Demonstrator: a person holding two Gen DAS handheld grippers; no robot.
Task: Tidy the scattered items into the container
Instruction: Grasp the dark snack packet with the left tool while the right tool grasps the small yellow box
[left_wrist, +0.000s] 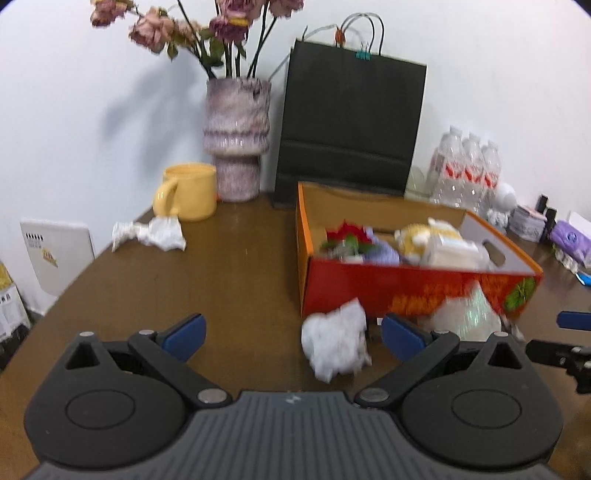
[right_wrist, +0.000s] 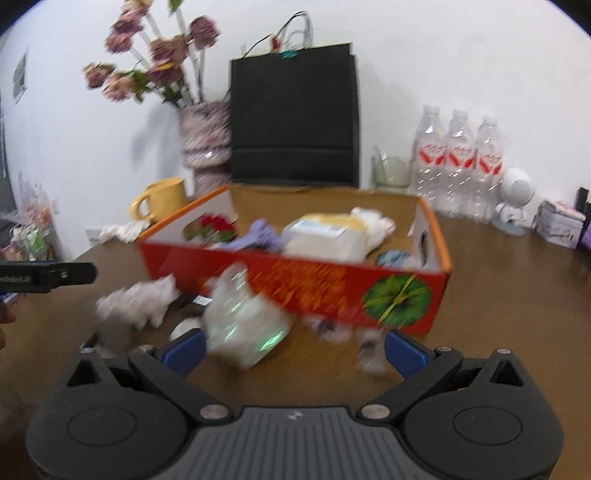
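Note:
An orange-red cardboard box (left_wrist: 406, 291) sits on the brown table and holds several items; it also shows in the right wrist view (right_wrist: 314, 284). A crumpled white tissue (left_wrist: 334, 341) lies in front of the box, between my left gripper's (left_wrist: 293, 332) open blue fingers. A clear crinkled plastic wrapper (right_wrist: 243, 321) lies before the box, just inside the left finger of my open right gripper (right_wrist: 295, 349). Small scraps (right_wrist: 369, 350) lie near its right finger. Another crumpled tissue (left_wrist: 149, 232) lies by the yellow mug (left_wrist: 188, 192).
A vase of dried flowers (left_wrist: 236, 136), a black paper bag (left_wrist: 351, 125) and water bottles (left_wrist: 465, 170) stand along the wall. A white figurine (right_wrist: 513, 199) and small boxes (right_wrist: 557, 223) stand at the right. The table's left edge drops off near a white chair (left_wrist: 55, 251).

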